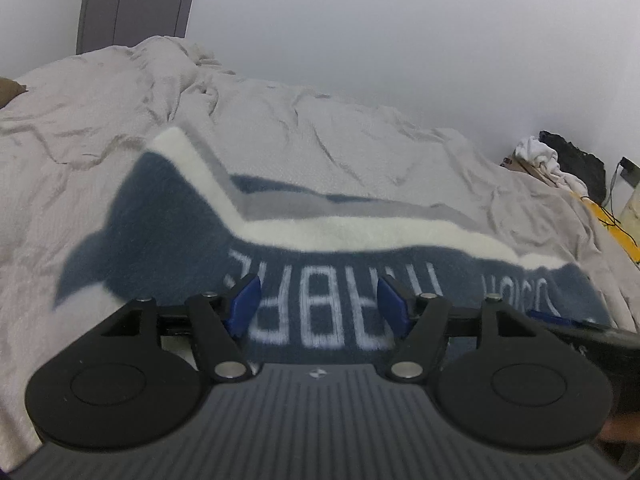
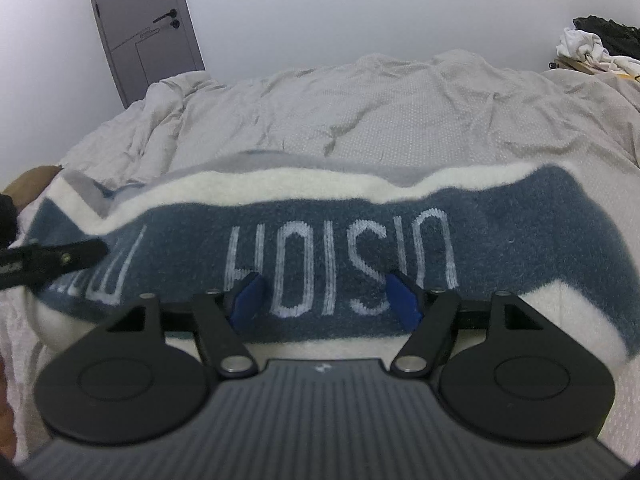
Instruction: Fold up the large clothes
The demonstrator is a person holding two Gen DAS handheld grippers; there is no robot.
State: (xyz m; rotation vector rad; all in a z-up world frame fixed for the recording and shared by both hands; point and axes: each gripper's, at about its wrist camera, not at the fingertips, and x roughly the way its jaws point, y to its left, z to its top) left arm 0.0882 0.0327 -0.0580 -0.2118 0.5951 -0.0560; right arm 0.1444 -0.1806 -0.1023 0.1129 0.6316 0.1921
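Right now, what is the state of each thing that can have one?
Sweater: lying on the bed, partly folded, lettering upside down.
Left gripper: open, holding nothing.
Right gripper: open, holding nothing.
Door: closed.
Bed cover: wrinkled.

Fuzzy slate-blue sweater (image 2: 520, 240) with white and grey stripes and pale knitted lettering, upside down to both cameras. Lies partly folded and rumpled across the lower middle of both frames; a white-edged part angles toward upper left in left view.
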